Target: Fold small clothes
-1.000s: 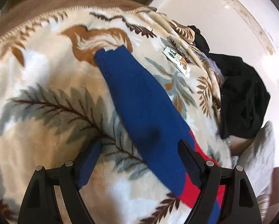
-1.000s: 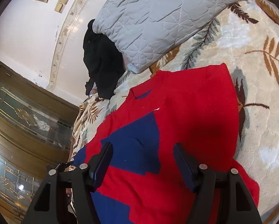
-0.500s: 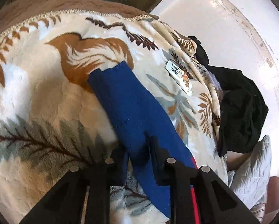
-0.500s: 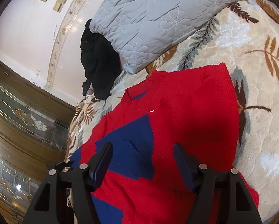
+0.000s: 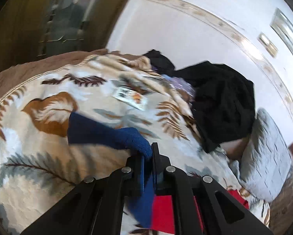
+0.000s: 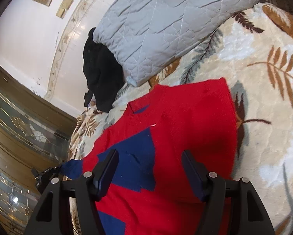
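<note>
A small red and blue knit sweater lies flat on the leaf-patterned blanket. Its blue sleeve stretches left across the blanket in the left wrist view. My left gripper is shut on the blue sleeve and lifts its middle off the blanket; the cuff end still rests down. My left gripper also shows in the right wrist view holding the sleeve. My right gripper is open and empty, hovering over the sweater's body.
A grey quilted pillow lies beyond the sweater's collar. A black garment pile sits by the white wall. A white label is on the blanket. A wooden glass-panelled door stands at the blanket's left edge.
My left gripper closed on the blue sleeve and has raised it, swinging toward the sweater's body. My right gripper has stayed open in place.
</note>
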The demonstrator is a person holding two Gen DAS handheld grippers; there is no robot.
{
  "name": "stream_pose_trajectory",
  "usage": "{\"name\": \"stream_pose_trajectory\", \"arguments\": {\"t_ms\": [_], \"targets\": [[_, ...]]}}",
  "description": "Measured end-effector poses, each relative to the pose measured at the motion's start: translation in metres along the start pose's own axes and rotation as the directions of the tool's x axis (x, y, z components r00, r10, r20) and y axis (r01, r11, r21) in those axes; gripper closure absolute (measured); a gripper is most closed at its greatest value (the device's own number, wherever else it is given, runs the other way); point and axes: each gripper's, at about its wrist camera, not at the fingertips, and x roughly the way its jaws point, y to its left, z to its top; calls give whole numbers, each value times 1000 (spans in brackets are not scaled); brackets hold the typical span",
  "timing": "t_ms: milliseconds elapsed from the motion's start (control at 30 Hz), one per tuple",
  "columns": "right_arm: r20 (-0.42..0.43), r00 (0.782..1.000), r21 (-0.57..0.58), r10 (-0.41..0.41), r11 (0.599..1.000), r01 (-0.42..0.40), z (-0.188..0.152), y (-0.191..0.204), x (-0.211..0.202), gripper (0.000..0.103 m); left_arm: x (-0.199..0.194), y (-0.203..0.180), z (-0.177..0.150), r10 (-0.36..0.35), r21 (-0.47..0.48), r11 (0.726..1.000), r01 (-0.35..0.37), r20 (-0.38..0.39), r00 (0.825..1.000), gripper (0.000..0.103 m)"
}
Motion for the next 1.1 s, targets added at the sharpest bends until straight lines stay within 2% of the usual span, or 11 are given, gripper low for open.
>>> {"name": "stream_pose_trajectory", "arguments": {"t_ms": [267,433,533,600,700,733,767,867,900,1000,1100], "targets": [[32,999,41,-6,999,4,8,-15,-15,33,7,-39,-18,10,111,994,-9,-12,1000,97],[48,999,40,-4,999,2,12,-17,-18,33,-5,-100,-38,-91,232,968,95,-28,995,97],[62,998,51,1,999,-4,14,-19,-22,33,-16,-156,-70,-180,338,921,194,-73,981,98],[70,998,54,3,998,-7,16,-20,-24,33,-22,-191,-98,-241,393,878,272,-128,962,98],[79,997,62,6,998,-11,19,-23,-28,33,-31,-248,-154,-321,470,779,415,-271,908,97],[79,997,67,9,998,-14,20,-24,-29,33,-32,-263,-173,-334,486,740,465,-334,881,97],[79,997,69,10,997,-16,21,-25,-30,33,-33,-278,-192,-346,487,697,526,-415,842,96],[67,998,95,22,995,-28,23,-28,-30,33,-33,-290,-207,-335,447,661,603,-543,770,87],[62,998,104,33,994,-39,23,-28,-29,33,-33,-287,-203,-335,441,666,601,-543,770,85],[38,998,95,50,994,-54,22,-24,-27,33,-36,-264,-168,-364,420,716,558,-458,811,57],[-4,999,63,54,997,-54,18,-14,-18,33,-28,-238,-135,-330,386,786,484,-401,855,52]]}}
